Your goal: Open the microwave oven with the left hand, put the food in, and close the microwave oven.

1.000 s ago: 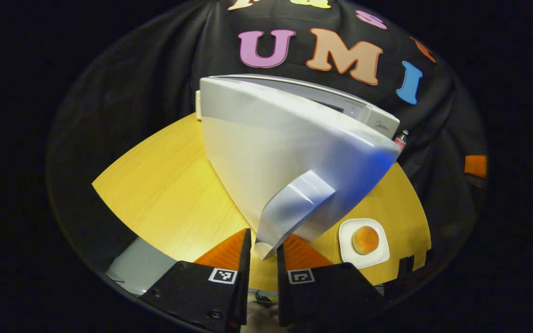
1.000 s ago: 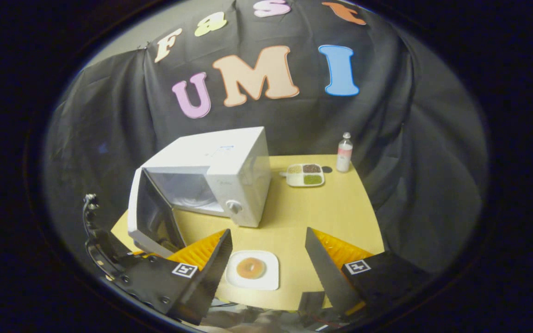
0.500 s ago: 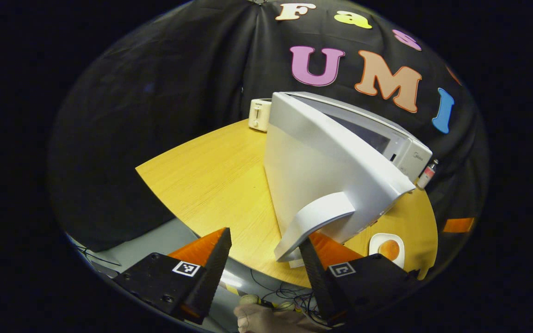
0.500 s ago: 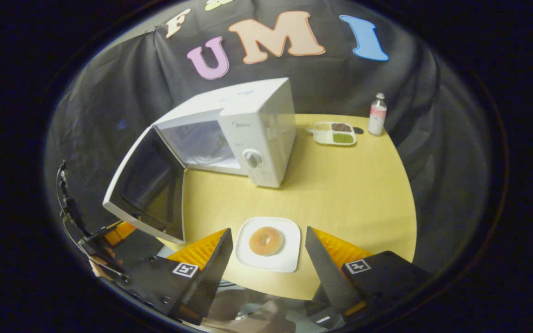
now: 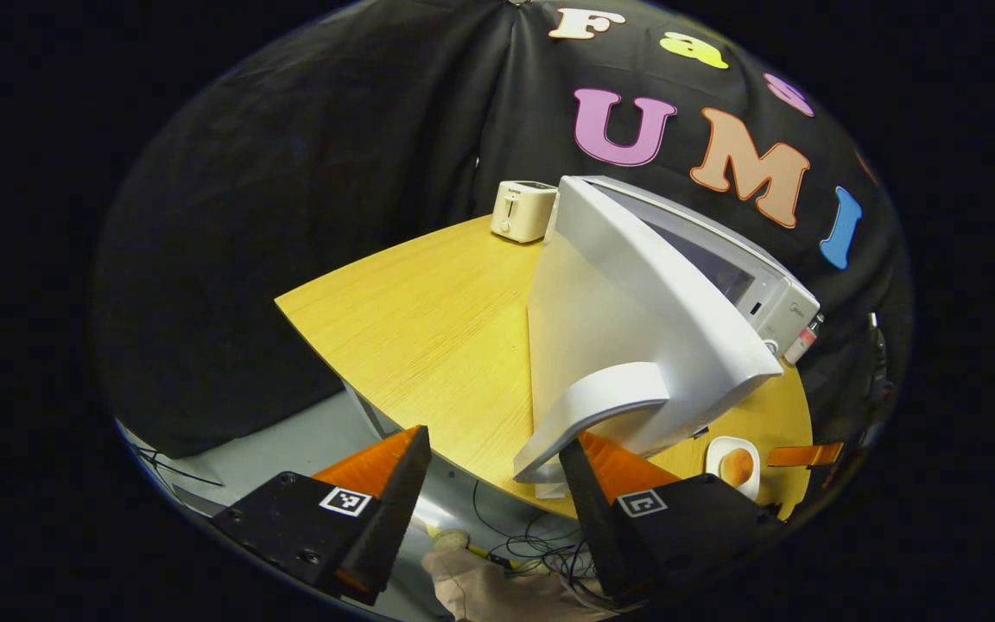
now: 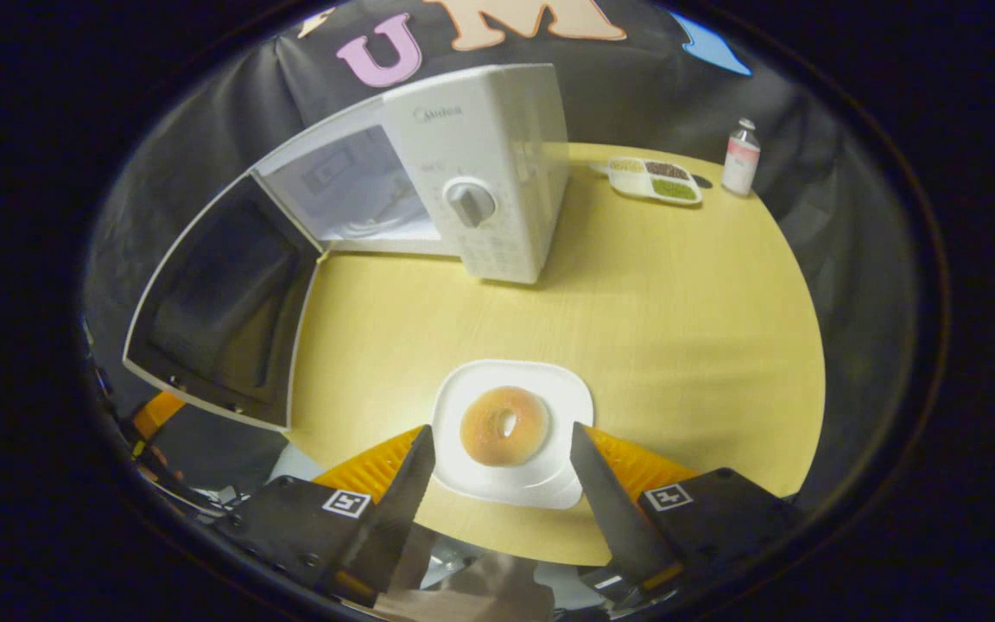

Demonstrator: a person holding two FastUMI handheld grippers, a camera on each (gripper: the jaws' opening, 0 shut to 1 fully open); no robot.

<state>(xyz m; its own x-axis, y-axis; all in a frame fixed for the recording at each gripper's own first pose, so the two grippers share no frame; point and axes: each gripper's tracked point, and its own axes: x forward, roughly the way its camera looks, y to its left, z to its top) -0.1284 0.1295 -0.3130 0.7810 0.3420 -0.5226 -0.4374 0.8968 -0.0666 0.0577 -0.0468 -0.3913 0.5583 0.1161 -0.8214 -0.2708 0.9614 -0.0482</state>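
Note:
The white microwave [image 6: 480, 164] stands on the yellow table with its door [image 6: 221, 302] swung wide open to the left. In the left gripper view the door's outer face [image 5: 627, 320] and its curved handle [image 5: 592, 406] rise just beyond my left gripper [image 5: 493, 475], which is open; the handle's lower tip sits near the right finger [image 5: 579, 484]. A bagel [image 6: 504, 425] lies on a white square plate [image 6: 472, 389]. My right gripper [image 6: 502, 471] is open, its fingers at either side of the plate's near edge.
A small white toaster [image 5: 522, 210] stands at the table's far corner behind the door. A divided dish of grains [image 6: 655, 180] and a small bottle [image 6: 740, 157] sit at the back right. The table's near edge [image 6: 549, 544] runs just under the right gripper. Cables lie on the floor.
My left gripper let go of the door handle and opened, drawing back as the door swung wider. My right gripper moved forward and down toward the plate.

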